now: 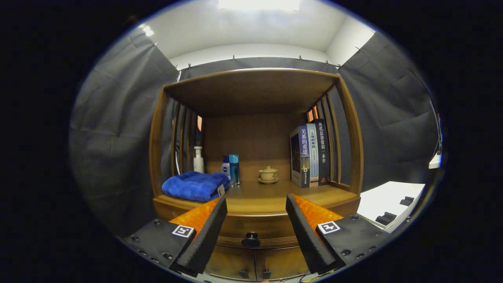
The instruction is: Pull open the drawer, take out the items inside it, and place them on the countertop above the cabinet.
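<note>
One drawer [251, 232] sits shut in the front of the wooden cabinet [353, 129], just under the edge of the bench [271, 192], and its dark round knob [250, 239] lies between and slightly ahead of the fingers of the tool [255, 204], which stand wide apart and touch nothing. That knob looks like the only sensible place to take hold: small, rigid and probably smooth, so the fingers would need to close squarely on it to avoid slipping off when the pull begins. My guess is that the drawer is stiff wood and will slide straight out with moderate resistance; what lies inside is hidden, so its weight and fragility cannot be judged. On the bench above, a folded blue towel [194, 185] rests at the left with a small tag whose print is too small to read, a white pump bottle [198, 159] stands behind it, a blue bottle [232, 168] stands beside the towel, and a lidded tea cup on a saucer [268, 174] sits near the middle, fragile if bumped. Upright books [310, 153] at the right carry Chinese titles on their spines. Free space for the items seems to lie in the middle of the bench, in front of the cup.
</note>
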The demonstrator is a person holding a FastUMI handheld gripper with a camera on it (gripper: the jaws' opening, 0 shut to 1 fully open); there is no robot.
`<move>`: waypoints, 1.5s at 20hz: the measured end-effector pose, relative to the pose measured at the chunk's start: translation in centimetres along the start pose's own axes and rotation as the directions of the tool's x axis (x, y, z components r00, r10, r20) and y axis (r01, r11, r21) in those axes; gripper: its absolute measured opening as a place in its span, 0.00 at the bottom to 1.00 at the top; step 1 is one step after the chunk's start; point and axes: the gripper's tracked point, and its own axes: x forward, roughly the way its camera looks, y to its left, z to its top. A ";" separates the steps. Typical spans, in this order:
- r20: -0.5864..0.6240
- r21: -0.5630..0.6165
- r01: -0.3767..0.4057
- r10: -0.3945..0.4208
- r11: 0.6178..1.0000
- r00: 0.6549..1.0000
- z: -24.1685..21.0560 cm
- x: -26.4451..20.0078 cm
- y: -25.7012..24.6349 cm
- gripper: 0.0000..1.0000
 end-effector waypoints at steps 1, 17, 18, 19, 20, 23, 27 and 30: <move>0.001 -0.009 -0.003 0.003 1.000 1.000 -1.3 0.6 0.3 0.98; -0.257 0.029 0.033 -0.025 0.999 0.966 -16.5 6.7 0.8 0.71; -0.264 0.023 0.042 -0.034 0.999 0.964 -16.4 6.2 0.9 0.66; -0.264 0.025 0.049 -0.040 0.999 0.964 -16.2 6.3 0.8 0.61; -0.276 0.040 0.048 -0.035 0.998 0.960 -16.4 6.0 0.9 0.56; -0.271 0.052 0.042 -0.026 0.998 0.962 -15.7 6.3 0.8 0.56; -0.259 0.028 0.037 -0.028 0.999 0.965 -15.2 6.5 0.9 0.57; -0.273 0.050 0.043 -0.028 0.998 0.962 -15.3 6.3 0.9 0.50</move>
